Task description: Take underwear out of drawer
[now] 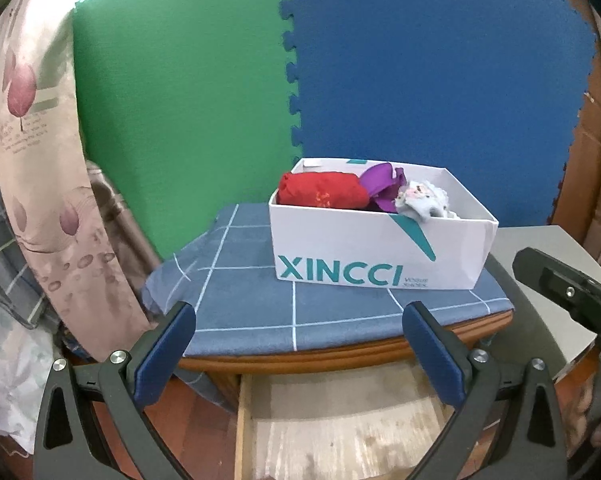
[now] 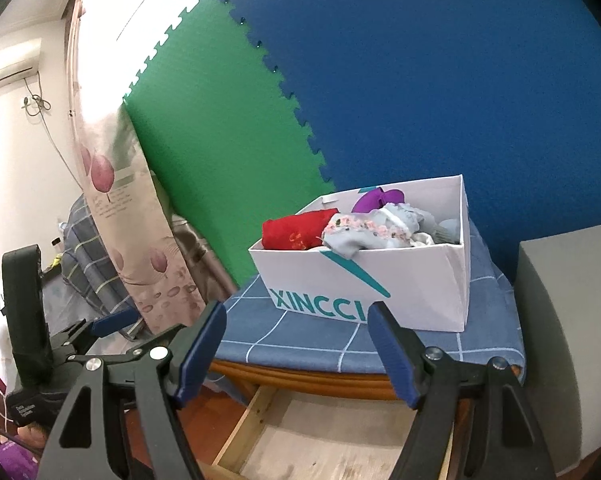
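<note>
Both tools, left (image 1: pixel 299 322) and right (image 2: pixel 296 322), hang spread and empty over the pulled-out drawer (image 1: pixel 340 420), which looks bare. Folded underwear (image 2: pixel 300 232) sits in the white shoebox (image 1: pixel 380 248) on the cloth-covered surface (image 1: pixel 252 312). Soft, light, likely to unfold; pinch a thick fold.

Both wrist views face the box (image 1: pixel 380 248) closely.

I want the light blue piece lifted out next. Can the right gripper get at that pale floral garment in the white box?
Probably yes: the right gripper is open, the white XINCCI shoebox has no lid, and the pale floral garment lies on top at the near rim.
</note>
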A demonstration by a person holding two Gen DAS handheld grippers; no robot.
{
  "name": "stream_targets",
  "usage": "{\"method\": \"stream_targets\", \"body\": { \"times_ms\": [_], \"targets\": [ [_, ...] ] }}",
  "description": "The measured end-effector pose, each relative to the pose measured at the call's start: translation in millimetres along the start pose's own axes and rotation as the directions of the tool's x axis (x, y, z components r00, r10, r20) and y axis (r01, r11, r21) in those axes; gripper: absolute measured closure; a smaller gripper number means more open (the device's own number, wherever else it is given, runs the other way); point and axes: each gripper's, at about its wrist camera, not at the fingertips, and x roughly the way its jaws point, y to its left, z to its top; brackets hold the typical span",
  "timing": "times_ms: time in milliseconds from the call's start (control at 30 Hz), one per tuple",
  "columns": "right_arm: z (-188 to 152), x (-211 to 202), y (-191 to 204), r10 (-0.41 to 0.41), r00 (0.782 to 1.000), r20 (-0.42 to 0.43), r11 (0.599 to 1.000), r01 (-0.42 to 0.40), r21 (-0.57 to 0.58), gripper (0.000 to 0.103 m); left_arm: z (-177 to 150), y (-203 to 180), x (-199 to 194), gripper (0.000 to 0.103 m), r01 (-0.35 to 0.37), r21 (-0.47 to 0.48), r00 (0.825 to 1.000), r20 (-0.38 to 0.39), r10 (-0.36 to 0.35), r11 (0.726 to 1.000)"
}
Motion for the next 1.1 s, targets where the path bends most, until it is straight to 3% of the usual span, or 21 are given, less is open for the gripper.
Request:
{"method": "stream_targets", "body": {
  "times_ms": [267,500,800,1000,1100],
  "targets": [
    [0.7,-2.4,9.1,0.010,1.000,0.004,0.999,-0.010,-0.030,0.028,-0.7,-2.8,-5.9,0.000,0.014,0.022,1.000,0.019,-0.014,1.000],
    [1.0,-3.3,9.0,0.009,1.000,0.001,1.000,-0.009,-0.029,0.028,-1.3,-5.2,-0.8,0.000,-0.013,0.025,1.000,-0.010,0.013,1.000],
    [1.0,-2.5,6.3,0.014,1.000,-0.011,1.000,-0.014,-0.015,0.028,-5.8,-8.4,10.7,0.000,0.031,0.023,0.997,-0.071,-0.030,0.999],
    [-0.1,-2.5,4.4,0.011,1.000,-0.016,1.000,-0.011,-0.019,0.028,-9.7,-5.5,21.5,0.000,0.080,-0.026,0.990,-0.115,-0.083,0.996],
    [-0.2,-2.7,1.4,0.011,1.000,-0.020,1.000,-0.011,-0.015,0.028,-13.4,-2.2,25.2,0.000,0.030,-0.056,0.992,-0.119,-0.037,0.998]
  ]
}}
